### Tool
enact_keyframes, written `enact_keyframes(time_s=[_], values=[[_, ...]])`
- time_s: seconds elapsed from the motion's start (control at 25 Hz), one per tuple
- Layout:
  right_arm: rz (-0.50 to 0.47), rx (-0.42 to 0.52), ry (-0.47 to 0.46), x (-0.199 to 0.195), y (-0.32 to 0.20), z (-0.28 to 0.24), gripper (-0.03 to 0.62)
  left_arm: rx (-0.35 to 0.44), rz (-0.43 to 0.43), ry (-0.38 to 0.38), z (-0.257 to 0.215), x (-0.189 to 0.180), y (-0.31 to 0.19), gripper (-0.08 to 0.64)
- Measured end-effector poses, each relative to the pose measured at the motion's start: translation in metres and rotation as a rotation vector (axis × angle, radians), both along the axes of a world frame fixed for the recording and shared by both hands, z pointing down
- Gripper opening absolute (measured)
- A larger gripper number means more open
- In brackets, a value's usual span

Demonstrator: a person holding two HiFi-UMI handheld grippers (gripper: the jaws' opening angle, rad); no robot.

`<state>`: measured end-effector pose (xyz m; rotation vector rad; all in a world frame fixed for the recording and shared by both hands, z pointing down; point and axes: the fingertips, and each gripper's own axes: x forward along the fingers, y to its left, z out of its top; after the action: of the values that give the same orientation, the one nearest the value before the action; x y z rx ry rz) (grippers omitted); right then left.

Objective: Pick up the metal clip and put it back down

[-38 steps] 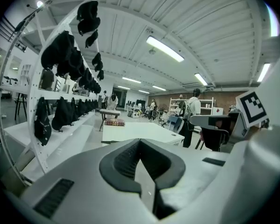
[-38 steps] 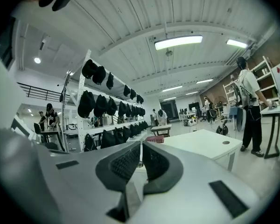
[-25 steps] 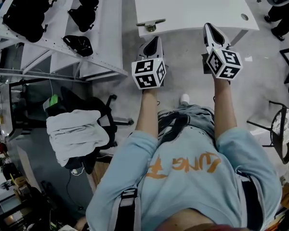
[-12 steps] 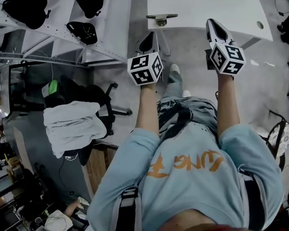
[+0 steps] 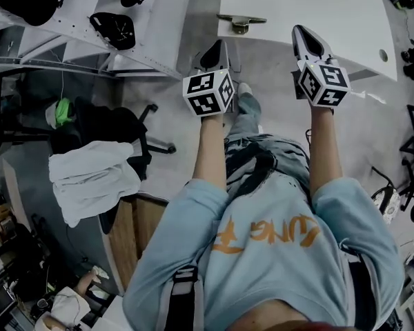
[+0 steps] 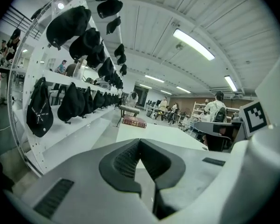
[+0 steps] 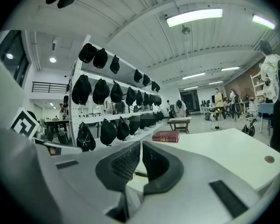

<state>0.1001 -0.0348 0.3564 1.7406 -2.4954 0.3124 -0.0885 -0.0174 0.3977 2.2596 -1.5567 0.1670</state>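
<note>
You wear a light-blue sweatshirt (image 5: pixel 276 267) with orange print (image 5: pixel 262 234), black straps (image 5: pixel 183 296), faded jeans (image 5: pixel 279 154); left gripper (image 5: pixel 221 43) and right gripper (image 5: pixel 298 29) grey, with black-and-white marker cubes (image 5: pixel 208 94).

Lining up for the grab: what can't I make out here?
- Clip: tiny in the head view, shape unclear; the left gripper hides it in its own view.
- Table: far end cut off by the head view's top edge.
- Book: title too small, right gripper view.
</note>
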Motion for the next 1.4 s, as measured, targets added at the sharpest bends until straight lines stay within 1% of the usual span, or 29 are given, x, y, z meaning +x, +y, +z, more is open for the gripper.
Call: enact_keyframes(time_s=[0.12, 0.32, 0.6, 0.84, 0.96, 1.16, 1.4], values=[[-0.020, -0.017, 0.036, -0.002, -0.015, 0.005, 0.035, -0.031, -0.026, 0.024, 0.014, -0.003, -0.014, 0.021], [-0.044, -0.049, 0.062, -0.007, -0.043, 0.018, 0.035, -0.070, -0.006, 0.033, 0.035, 0.008, -0.037, 0.021], [-0.115, -0.100, 0.098, -0.033, -0.072, 0.047, 0.035, -0.136, -0.042, 0.057, 0.069, 0.000, -0.059, 0.021], [-0.198, -0.144, 0.132, -0.060, -0.084, 0.075, 0.035, -0.178, -0.077, 0.069, 0.091, -0.008, -0.068, 0.021], [-0.247, -0.159, 0.165, -0.075, -0.088, 0.087, 0.035, -0.198, -0.098, 0.074, 0.101, -0.014, -0.070, 0.021], [-0.336, -0.164, 0.196, -0.098, -0.091, 0.104, 0.035, -0.225, -0.133, 0.079, 0.116, -0.024, -0.070, 0.021], [-0.444, -0.166, 0.287, -0.125, -0.090, 0.123, 0.037, -0.248, -0.167, 0.096, 0.129, -0.036, -0.072, 0.021]])
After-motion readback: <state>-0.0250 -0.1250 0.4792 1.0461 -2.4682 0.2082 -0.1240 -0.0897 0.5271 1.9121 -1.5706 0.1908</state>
